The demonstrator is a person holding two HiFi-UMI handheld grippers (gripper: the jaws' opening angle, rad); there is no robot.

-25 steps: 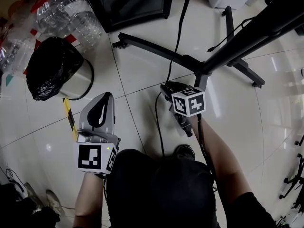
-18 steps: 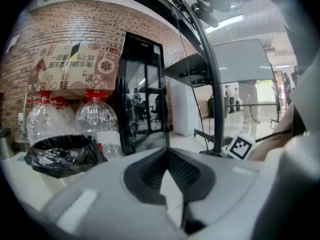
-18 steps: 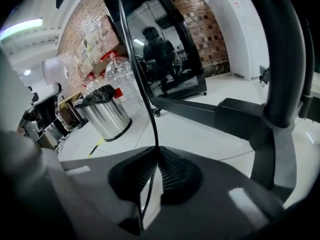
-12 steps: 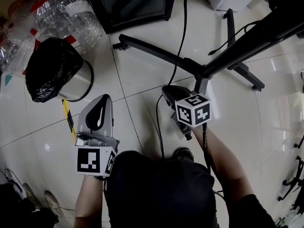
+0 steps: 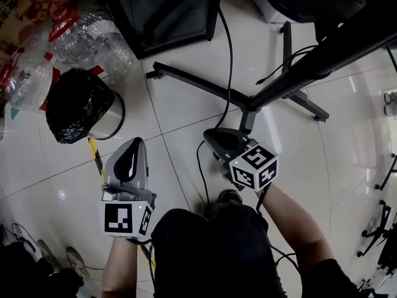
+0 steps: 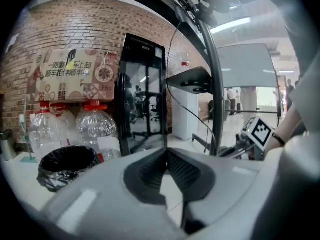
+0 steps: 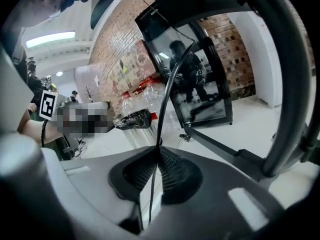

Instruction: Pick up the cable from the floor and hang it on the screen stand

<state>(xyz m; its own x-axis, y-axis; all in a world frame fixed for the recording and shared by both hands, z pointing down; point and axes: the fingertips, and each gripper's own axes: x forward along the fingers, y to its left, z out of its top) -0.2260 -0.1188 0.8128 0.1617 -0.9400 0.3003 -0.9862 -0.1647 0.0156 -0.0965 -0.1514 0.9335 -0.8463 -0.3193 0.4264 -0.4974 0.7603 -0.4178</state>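
Note:
A thin black cable [image 5: 228,61] runs down across the floor tiles, reaches my right gripper [image 5: 209,136], then loops on toward the person's shoe. In the right gripper view that gripper [image 7: 159,152] is shut on the cable [image 7: 168,91], which rises from between the ribbed pads. The black screen stand [image 5: 200,82] spreads its legs on the floor just beyond, and its post [image 7: 296,84] stands at the right. Off to the left my left gripper [image 5: 134,141] hovers over bare tiles, shut with nothing in it [image 6: 166,152].
A steel bin with a black bag [image 5: 84,104] stands left of the left gripper. Big water bottles [image 5: 87,36] lie behind it. A black glass cabinet [image 5: 167,11] stands at the back. A second thin cable with a plug [image 5: 279,67] hangs by the stand.
My right gripper has closed on the cable and turned, its marker cube now lower in view. The left gripper has barely moved. The head camera has shifted a little.

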